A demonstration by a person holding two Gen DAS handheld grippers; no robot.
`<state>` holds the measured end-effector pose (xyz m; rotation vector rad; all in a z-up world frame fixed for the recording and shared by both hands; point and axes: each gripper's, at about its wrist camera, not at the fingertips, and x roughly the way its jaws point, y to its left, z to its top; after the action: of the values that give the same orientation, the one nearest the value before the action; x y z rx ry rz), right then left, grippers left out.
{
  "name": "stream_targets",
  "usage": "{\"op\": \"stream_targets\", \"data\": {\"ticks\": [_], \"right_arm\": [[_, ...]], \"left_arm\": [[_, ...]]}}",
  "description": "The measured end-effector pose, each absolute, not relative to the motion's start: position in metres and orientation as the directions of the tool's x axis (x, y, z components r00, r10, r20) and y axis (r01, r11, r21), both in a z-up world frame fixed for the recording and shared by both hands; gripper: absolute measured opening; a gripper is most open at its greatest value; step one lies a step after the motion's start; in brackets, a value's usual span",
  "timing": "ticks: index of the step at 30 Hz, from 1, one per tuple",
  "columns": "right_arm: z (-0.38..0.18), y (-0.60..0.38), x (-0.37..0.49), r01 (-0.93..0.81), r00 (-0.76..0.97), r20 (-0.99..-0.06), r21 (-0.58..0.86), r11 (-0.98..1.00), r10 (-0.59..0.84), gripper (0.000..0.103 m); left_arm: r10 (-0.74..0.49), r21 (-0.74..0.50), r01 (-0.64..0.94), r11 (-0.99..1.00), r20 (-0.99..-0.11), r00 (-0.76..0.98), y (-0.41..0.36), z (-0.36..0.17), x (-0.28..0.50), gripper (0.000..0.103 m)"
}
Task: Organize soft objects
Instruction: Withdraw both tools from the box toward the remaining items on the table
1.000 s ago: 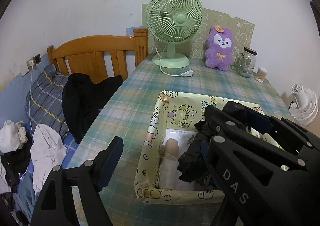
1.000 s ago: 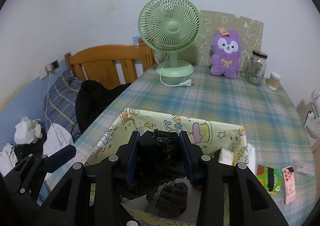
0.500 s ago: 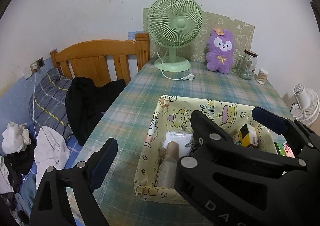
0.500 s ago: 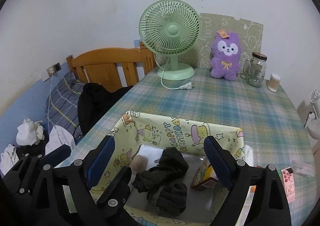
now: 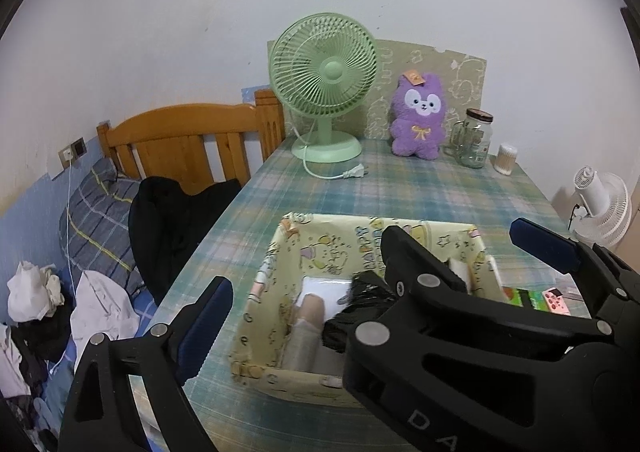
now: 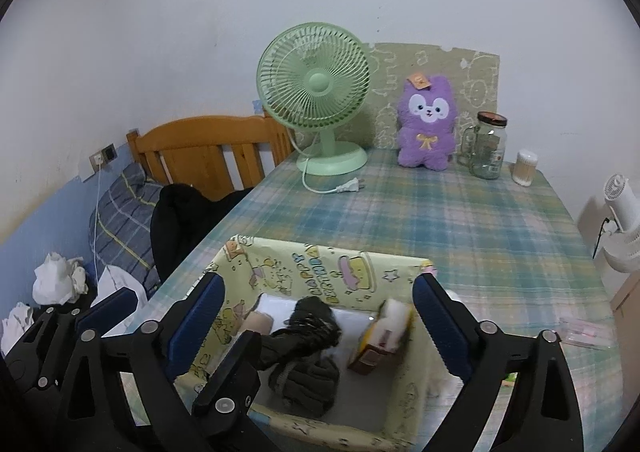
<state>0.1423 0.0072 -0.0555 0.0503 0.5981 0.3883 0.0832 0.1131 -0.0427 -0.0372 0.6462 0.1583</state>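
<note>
A yellow cartoon-print box (image 6: 320,264) (image 5: 320,248) stands on the plaid table. In it lie a dark bundle of cloth (image 6: 308,336) (image 5: 360,304), a beige roll (image 6: 260,322) (image 5: 310,308) and a yellow-and-white packet (image 6: 384,336). My right gripper (image 6: 318,288) hovers over the box; its jaws are opening, with nothing pressed between the blue pads (image 6: 196,324). My left gripper (image 5: 320,304) stands open beside it; its left finger (image 5: 204,316) is outside the box's left wall, and the right gripper's body hides its right finger. A purple plush (image 6: 426,120) sits at the table's back.
At the back of the table stand a green fan (image 6: 316,92) with its loose plug (image 6: 352,184), a glass jar (image 6: 486,148) and a swab holder (image 6: 526,168). Small packets (image 5: 552,298) lie right of the box. A bed with a black jacket (image 6: 180,212) and clothes is left; a white fan (image 6: 620,220) is right.
The right gripper opened and let go of the dark cloth, which now lies in the box. Both grippers drew back and rose a little; the left opened wider.
</note>
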Motion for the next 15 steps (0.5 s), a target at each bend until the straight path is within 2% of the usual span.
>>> {"op": "stream_targets", "data": {"ticks": [15], "right_arm": [[-0.026, -0.051, 0.117, -0.278, 0.823, -0.47, 0.156, 0.948, 0.319, 0.102]], "left_arm": [[0.091, 0.016, -0.098, 0.995, -0.533, 0.841, 0.063, -0.013, 0.066, 0.095]]}}
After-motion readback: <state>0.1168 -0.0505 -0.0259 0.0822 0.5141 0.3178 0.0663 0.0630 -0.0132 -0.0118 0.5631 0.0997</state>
